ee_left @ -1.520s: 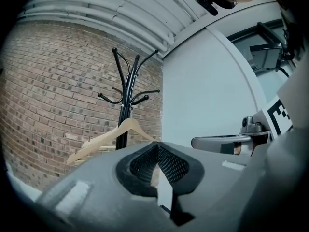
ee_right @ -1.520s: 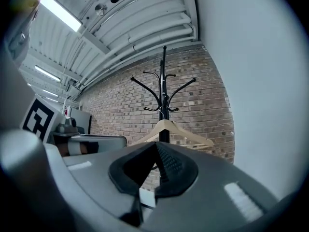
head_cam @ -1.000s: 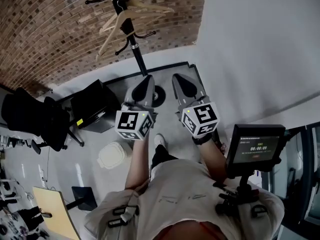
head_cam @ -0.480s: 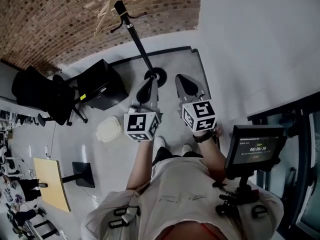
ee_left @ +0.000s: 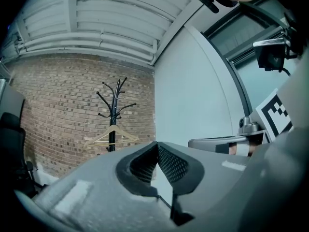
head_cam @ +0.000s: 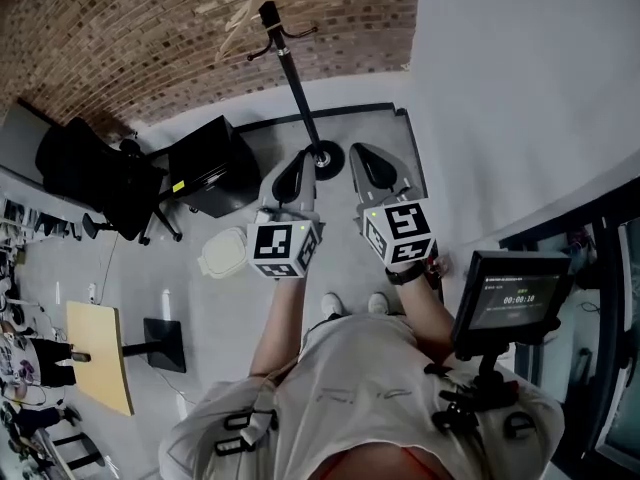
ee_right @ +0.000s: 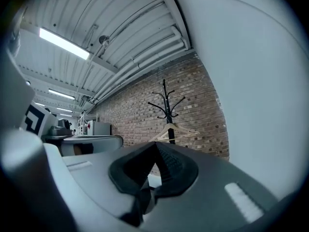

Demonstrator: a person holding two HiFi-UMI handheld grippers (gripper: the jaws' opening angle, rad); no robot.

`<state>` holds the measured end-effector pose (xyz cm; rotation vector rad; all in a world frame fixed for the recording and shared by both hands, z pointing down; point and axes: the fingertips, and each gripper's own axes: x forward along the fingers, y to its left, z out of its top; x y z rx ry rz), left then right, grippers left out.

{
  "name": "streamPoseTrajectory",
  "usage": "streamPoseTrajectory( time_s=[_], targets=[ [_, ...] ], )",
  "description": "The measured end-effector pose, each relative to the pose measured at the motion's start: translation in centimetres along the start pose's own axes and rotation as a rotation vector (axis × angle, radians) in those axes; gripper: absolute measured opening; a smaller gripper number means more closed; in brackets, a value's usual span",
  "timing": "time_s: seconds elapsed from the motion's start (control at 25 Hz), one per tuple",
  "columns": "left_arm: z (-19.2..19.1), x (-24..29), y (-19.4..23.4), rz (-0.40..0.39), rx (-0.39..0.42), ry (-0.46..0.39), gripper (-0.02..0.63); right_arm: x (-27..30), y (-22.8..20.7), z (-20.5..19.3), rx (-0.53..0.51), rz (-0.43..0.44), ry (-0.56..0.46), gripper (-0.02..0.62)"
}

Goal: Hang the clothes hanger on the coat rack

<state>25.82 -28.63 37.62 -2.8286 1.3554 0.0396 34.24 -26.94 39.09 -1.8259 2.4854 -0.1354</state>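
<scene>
A pale wooden clothes hanger hangs on the black coat rack in front of the brick wall. It hangs there by itself, with nothing holding it. The left gripper view shows the hanger on the rack well ahead, and the right gripper view shows the same hanger and rack. My left gripper and right gripper are held side by side, level and pointing at the rack's base. Both are shut with nothing between the jaws: left, right.
A black office chair and a black cabinet stand left of the rack. A white round bin sits on the floor by my left gripper. A wooden table is at the left, a white wall on the right, and a small screen by my right arm.
Both grippers have shifted together across the floor, and the view has moved with them. The rack's base now shows just beyond their tips. The hanger has stayed on the rack.
</scene>
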Motion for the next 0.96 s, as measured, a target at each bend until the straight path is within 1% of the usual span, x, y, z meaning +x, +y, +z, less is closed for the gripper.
streamPoseTrajectory(
  time_s=[0.12,0.4,0.6,0.96],
  targets=[
    [0.2,-1.6,1.2,0.007,-0.019,-0.011,0.003,-0.3,2.3,0.1,-0.025,0.013,0.004,0.003],
    [0.6,-1.9,1.7,-0.036,-0.010,-0.024,0.003,1.0,3.5,1.0,-0.039,0.003,-0.020,0.003],
    [0.3,-2.5,3.7,-0.037,-0.007,-0.016,0.003,2.1,5.3,0.8,-0.043,0.006,-0.028,0.003],
    [0.3,-3.3,6.9,-0.056,-0.017,-0.022,0.003,4.2,7.5,1.1,-0.056,-0.014,-0.036,0.003]
  ],
)
